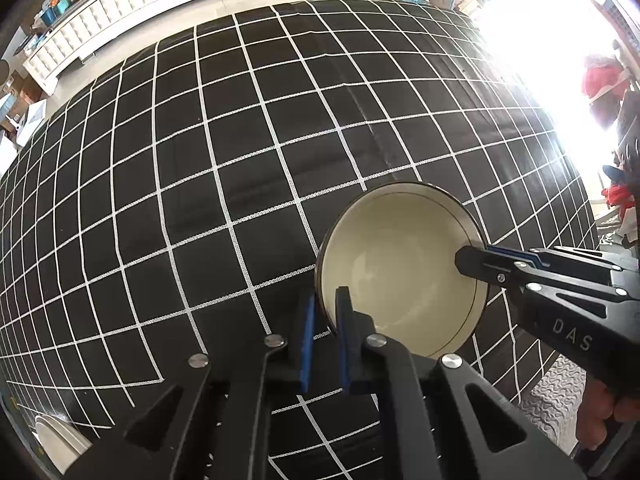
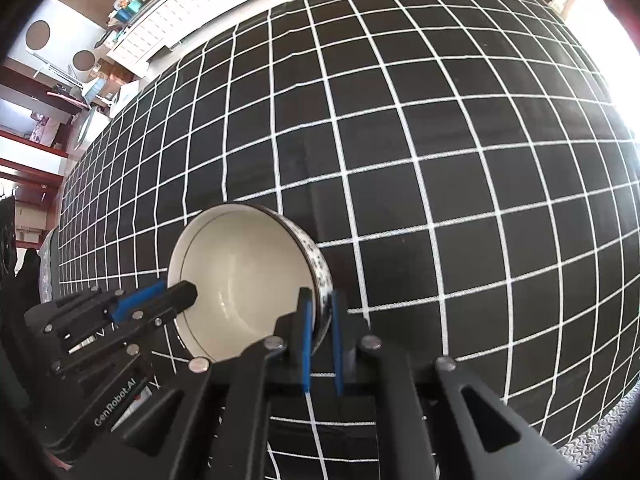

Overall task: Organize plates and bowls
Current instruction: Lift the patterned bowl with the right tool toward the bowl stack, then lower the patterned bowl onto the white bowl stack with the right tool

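A cream bowl (image 1: 400, 272) with a dark rim line and a blue-speckled outside (image 2: 320, 268) rests on the black grid cloth. My left gripper (image 1: 326, 300) is shut on the bowl's near-left rim, one blue pad inside and one outside. From the opposite side, my right gripper (image 1: 474, 258) clamps the rim, with one finger reaching into the bowl. In the right wrist view the right gripper (image 2: 320, 300) pinches the bowl (image 2: 248, 272) wall between its blue pads, and the left gripper (image 2: 180, 294) grips the far rim.
The table is covered by a black cloth with white grid lines (image 1: 240, 160). Part of a white plate (image 1: 56, 440) shows at the lower left corner. A grey textured mat (image 1: 552, 392) lies past the cloth's right edge. White cabinets and clutter stand beyond the table.
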